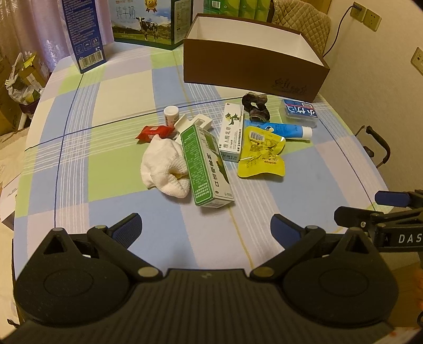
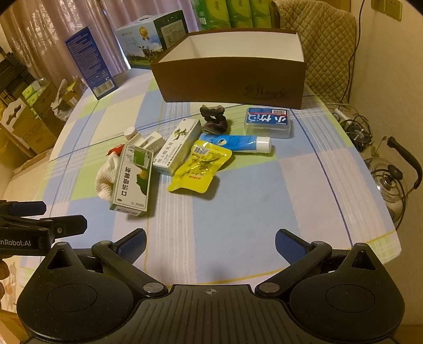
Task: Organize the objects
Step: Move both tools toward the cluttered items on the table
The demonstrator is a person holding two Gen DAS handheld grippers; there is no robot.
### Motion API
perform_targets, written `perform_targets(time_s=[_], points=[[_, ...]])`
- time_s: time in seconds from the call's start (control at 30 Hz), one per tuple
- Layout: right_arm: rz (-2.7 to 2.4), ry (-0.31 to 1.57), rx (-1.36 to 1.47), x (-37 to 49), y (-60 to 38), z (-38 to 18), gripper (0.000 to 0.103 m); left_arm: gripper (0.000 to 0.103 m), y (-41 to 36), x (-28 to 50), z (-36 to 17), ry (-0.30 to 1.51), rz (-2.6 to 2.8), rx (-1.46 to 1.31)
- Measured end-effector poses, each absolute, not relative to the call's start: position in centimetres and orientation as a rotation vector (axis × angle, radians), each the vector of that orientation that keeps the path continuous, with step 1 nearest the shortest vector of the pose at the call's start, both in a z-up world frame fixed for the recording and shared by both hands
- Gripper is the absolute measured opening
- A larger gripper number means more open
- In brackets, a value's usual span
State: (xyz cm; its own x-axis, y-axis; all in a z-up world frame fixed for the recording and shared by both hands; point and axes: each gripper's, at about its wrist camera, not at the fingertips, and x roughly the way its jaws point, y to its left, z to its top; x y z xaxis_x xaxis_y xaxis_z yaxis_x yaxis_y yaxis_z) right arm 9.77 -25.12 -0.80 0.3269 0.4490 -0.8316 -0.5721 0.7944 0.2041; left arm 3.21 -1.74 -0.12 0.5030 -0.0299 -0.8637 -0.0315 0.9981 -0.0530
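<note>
A heap of small items lies mid-table: a green-and-white box [image 1: 205, 169] [image 2: 133, 177], a white cloth [image 1: 164, 166] [image 2: 105, 177], a yellow pouch [image 1: 261, 153] [image 2: 199, 166], a white medicine box [image 1: 232, 132] [image 2: 179, 146], a blue tube [image 1: 280, 129] [image 2: 235, 143], a dark scrunchie [image 1: 255, 105] [image 2: 214, 119], a blue clear case [image 1: 298, 112] [image 2: 268, 121], a red packet [image 1: 153, 132] and a small white bottle [image 1: 171, 113]. Behind stands an open brown box [image 1: 251, 66] [image 2: 230, 79]. My left gripper [image 1: 206, 227] and right gripper [image 2: 210, 242] hover open near the front edge, holding nothing.
A blue carton [image 1: 84, 34] [image 2: 91, 66] and a milk carton [image 1: 148, 23] [image 2: 148, 45] stand at the table's back left. A quilted chair back [image 2: 317, 39] rises behind the brown box. A glass kettle [image 2: 391, 180] sits beyond the right edge; boxes are stacked at left.
</note>
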Motion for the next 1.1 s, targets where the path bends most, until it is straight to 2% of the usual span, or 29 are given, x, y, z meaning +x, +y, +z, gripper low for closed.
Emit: perform_targets(time_s=[1.1], points=[[0.672, 1.075, -0.121, 13.5, -25.5, -1.7, 0.101, 0.102, -2.8, 7.1, -1.9, 1.073, 0.056, -0.013]])
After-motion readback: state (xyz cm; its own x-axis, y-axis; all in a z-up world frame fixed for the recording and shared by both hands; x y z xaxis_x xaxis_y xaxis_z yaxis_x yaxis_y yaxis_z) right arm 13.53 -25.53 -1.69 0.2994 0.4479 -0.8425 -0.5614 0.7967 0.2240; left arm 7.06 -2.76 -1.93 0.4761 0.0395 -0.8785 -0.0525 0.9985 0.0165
